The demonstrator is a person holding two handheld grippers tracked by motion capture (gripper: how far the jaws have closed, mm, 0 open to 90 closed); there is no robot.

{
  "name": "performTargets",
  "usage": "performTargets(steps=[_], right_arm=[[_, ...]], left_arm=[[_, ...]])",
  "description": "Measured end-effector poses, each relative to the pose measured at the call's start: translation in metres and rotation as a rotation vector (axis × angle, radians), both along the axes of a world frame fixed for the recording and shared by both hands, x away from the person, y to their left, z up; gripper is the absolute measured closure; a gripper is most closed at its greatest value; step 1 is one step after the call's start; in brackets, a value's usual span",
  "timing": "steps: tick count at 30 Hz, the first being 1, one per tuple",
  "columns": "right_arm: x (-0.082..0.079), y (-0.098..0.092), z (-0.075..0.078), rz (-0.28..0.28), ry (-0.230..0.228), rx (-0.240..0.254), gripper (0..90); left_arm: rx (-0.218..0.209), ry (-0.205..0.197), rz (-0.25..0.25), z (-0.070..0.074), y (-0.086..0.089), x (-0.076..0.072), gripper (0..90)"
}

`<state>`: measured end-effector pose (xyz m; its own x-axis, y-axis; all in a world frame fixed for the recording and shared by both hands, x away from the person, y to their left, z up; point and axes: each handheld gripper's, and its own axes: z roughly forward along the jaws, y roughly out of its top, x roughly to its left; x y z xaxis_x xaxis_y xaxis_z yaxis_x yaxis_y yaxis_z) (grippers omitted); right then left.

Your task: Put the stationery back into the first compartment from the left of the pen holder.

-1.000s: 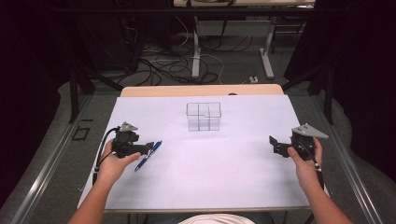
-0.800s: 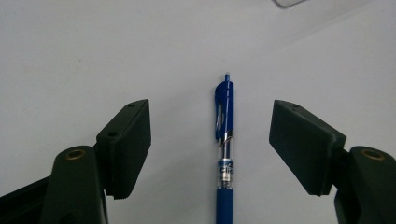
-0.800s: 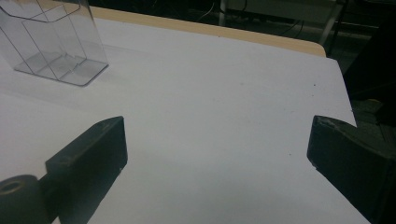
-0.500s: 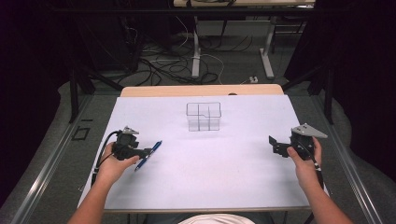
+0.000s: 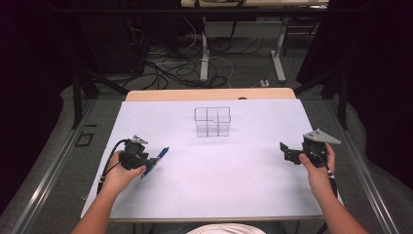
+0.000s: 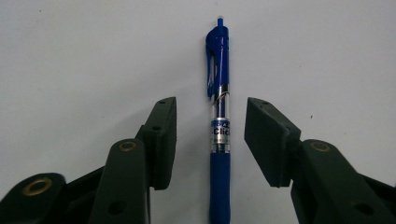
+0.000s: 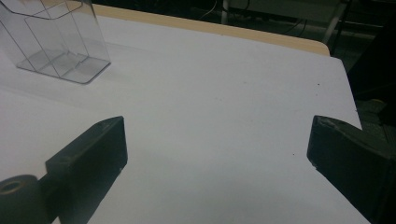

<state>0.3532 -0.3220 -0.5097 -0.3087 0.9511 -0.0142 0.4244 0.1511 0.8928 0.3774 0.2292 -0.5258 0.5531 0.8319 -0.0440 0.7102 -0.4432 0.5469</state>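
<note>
- On the white counter (image 5: 219, 185), high view: left tongs (image 5: 152, 159) sit low at the near-left, held in the person's left hand (image 5: 119, 173), and reach over a blue pen (image 5: 158, 158) that lies flat on the surface. Jaw gap too small to judge from this height.
- Same view: right tongs (image 5: 287, 151) are held in the right hand (image 5: 316, 168) at the near-right, well apart from the pen, with bare counter under them. A grey three-cornered plate (image 5: 321, 137) tops them.
- Same view: a clear divided box (image 5: 212, 121) stands upright near the far middle of the counter, apart from both tongs. Cables (image 5: 165, 68) and desk legs (image 5: 204, 53) crowd the floor beyond the counter's wooden far edge.
- Left gripper view: left tongs (image 6: 210, 140) released, jaws spread moderately, one on each side of the pen's (image 6: 219, 121) clear barrel. A visible gap of white counter shows between each pad and the pen; no contact. Pen runs straight along the line of the jaws, clip end farthest away, blue grip section nearest.
- Right gripper view: right tongs (image 7: 217, 154) released, jaws spread wide, nothing between them but white counter (image 7: 224, 107). Clear box (image 7: 56, 42) stands at upper left, well ahead of the left-hand jaw; its inner dividers are visible.
</note>
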Motion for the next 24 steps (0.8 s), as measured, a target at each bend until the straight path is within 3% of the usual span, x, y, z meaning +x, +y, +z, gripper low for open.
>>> performTargets(steps=[3, 15, 24], right_arm=[[0.0, 0.0, 0.0, 0.003, 0.007, 0.001, 4.6], [0.0, 0.001, -0.001, 0.005, 0.004, 0.002, 4.7], [0.001, 0.001, -0.001, 0.003, 0.0, 0.004, 4.7]], left_arm=[[0.008, 0.001, 0.003, -0.001, -0.002, -0.002, 58.8], [0.045, 0.065, 0.019, -0.008, -0.006, -0.003, 67.8], [0.107, 0.106, -0.017, -0.009, -0.011, 0.0, 72.8]])
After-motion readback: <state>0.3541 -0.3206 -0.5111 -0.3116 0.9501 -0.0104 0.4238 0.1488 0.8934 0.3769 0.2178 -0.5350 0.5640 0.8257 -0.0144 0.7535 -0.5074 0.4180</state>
